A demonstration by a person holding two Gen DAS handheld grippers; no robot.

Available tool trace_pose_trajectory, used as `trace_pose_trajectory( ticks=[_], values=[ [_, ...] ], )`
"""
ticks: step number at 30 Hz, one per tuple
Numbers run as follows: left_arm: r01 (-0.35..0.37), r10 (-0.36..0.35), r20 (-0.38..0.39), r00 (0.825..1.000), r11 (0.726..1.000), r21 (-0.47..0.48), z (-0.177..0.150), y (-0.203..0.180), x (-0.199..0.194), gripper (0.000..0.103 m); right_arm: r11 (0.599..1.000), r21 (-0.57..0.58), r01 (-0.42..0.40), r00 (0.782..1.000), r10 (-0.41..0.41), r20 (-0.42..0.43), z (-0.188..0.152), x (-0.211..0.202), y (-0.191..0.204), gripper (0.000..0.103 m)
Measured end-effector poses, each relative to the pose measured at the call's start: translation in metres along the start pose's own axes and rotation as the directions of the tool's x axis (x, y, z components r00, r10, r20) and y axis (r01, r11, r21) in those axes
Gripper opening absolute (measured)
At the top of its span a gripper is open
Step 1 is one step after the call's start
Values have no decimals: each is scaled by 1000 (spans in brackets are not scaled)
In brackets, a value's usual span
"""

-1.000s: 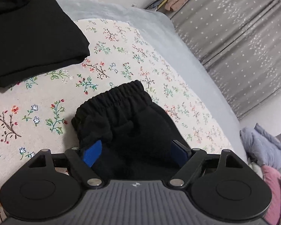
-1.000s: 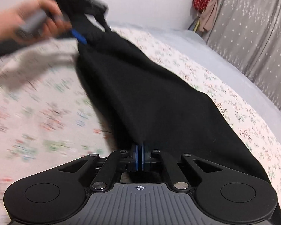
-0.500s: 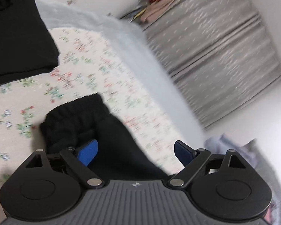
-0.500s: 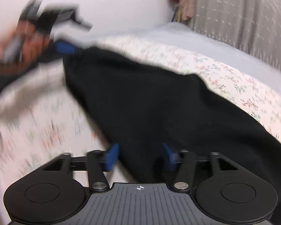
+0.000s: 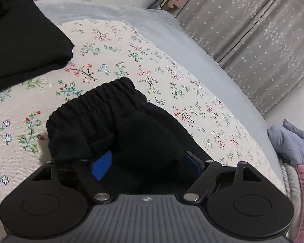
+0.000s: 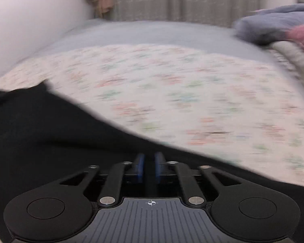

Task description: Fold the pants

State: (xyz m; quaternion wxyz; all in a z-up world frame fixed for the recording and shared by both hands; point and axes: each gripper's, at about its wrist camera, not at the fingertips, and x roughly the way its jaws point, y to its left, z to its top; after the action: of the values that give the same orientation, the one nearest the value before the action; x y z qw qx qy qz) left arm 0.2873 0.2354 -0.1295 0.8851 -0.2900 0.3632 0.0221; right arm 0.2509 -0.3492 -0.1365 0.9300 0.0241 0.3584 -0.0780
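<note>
The black pants (image 5: 119, 121) lie on the floral bed sheet (image 5: 131, 60), their gathered elastic waistband bunched just ahead of my left gripper (image 5: 146, 162). Its blue-padded jaws stand wide apart, with a mound of the black fabric between them but not pinched. In the blurred right wrist view the pants (image 6: 50, 141) spread across the lower left. My right gripper (image 6: 149, 168) sits low over the fabric, its blue pads nearly together with a narrow dark gap; I cannot tell whether cloth is caught in it.
A folded black garment (image 5: 20, 44) lies at the far left of the bed. Grey-blue bedding (image 5: 172, 36) borders the sheet, with grey starred curtains (image 5: 253, 20) behind. A pile of blue-grey and pink clothes (image 5: 293, 151) sits at the right edge.
My right gripper opened off the pants, swung right and has closed to a narrow gap. My left gripper swung and returned over the waistband, still open.
</note>
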Motion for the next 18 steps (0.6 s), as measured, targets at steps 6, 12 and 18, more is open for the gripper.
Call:
trace_pose_trajectory(
  ticks=[6,12,18],
  values=[
    [-43,42,16,999,999,33,0,-9,1,86,971,60,231,973,-229,-42,-24,-16,-71,3],
    [53,-76,98,992,976,212,-9,-52,-22,90,958,242,156,984,-173,51,-16,-86,-86,18],
    [-45,20,69,997,917,396,-29,-71,3,95,1000,-20,19,981,-23,-192,-47,-72,-5,23]
  ],
)
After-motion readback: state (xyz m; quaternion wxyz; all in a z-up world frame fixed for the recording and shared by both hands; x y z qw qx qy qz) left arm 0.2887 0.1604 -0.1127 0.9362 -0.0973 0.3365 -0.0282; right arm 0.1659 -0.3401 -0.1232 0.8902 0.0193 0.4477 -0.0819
